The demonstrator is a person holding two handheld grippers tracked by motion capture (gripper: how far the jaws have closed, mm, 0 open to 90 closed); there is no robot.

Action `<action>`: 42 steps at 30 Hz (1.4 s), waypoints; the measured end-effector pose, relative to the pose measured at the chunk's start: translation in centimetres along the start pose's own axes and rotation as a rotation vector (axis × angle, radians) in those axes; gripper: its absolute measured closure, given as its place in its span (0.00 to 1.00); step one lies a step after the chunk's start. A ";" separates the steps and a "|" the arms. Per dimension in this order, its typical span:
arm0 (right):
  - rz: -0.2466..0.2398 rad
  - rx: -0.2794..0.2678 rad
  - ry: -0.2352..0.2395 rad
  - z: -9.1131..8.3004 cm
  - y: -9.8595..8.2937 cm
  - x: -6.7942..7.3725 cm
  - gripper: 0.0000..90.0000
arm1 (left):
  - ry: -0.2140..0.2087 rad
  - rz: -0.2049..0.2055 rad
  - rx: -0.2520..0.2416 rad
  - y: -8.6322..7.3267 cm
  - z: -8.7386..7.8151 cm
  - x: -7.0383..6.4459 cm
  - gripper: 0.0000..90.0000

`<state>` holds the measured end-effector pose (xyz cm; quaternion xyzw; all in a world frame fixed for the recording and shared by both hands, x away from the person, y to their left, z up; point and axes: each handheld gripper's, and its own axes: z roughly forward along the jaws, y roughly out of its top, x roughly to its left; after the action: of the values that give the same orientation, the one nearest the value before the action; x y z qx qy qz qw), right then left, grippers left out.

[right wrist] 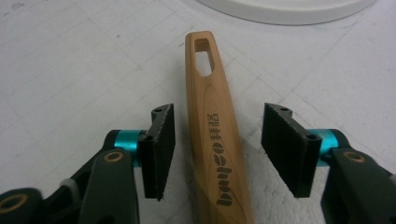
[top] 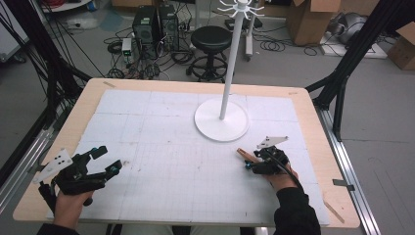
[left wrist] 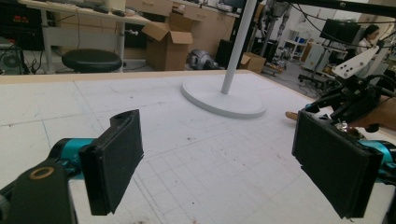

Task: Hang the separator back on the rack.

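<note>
A wooden handle (right wrist: 210,93) with a slotted hole at its far end and dark lettering lies flat on the white grid mat (top: 161,147). My right gripper (right wrist: 217,149) is open with one jaw on each side of the handle, a gap left on both sides. In the high view the handle tip (top: 241,152) pokes out in front of the right gripper (top: 250,164), just below the stand's round base (top: 221,128). My left gripper (top: 108,158) rests at the mat's near left, open and holding nothing. The left gripper view shows its wide-spread jaws (left wrist: 219,172) above bare mat, with the handle tip (left wrist: 292,115) far off.
A white stand with a tall pole (top: 232,58) and a hooked top (top: 240,7) rises from the base at the mat's back middle. Wooden table border (top: 313,122) frames the mat. A stool (top: 211,41), boxes and cables sit on the floor beyond.
</note>
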<state>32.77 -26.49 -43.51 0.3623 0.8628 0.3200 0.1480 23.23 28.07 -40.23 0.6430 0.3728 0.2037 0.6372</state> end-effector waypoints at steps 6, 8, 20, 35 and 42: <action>0.004 0.013 0.005 0.1 0.0 -0.1 0.58 | 0.000 0.000 0.001 0.0 0.0 0.0 0.18; 0.006 0.021 0.017 0.1 0.1 -0.1 0.63 | -0.001 0.000 -0.001 0.0 0.0 0.0 0.19; -0.012 0.070 0.019 0.1 0.8 0.3 0.74 | -0.001 -0.005 -0.006 0.0 0.0 0.0 0.18; 0.048 0.004 0.042 -1.5 0.8 0.5 0.75 | -0.005 -0.001 0.000 0.0 0.1 -0.1 0.18; 0.086 -0.104 0.081 -3.3 0.5 1.0 0.75 | -0.004 0.003 -0.002 0.0 0.1 -0.2 0.18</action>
<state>30.78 -26.95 -40.73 0.3776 0.8340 0.3846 0.1177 23.19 27.88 -40.22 0.6433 0.3705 0.2035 0.6383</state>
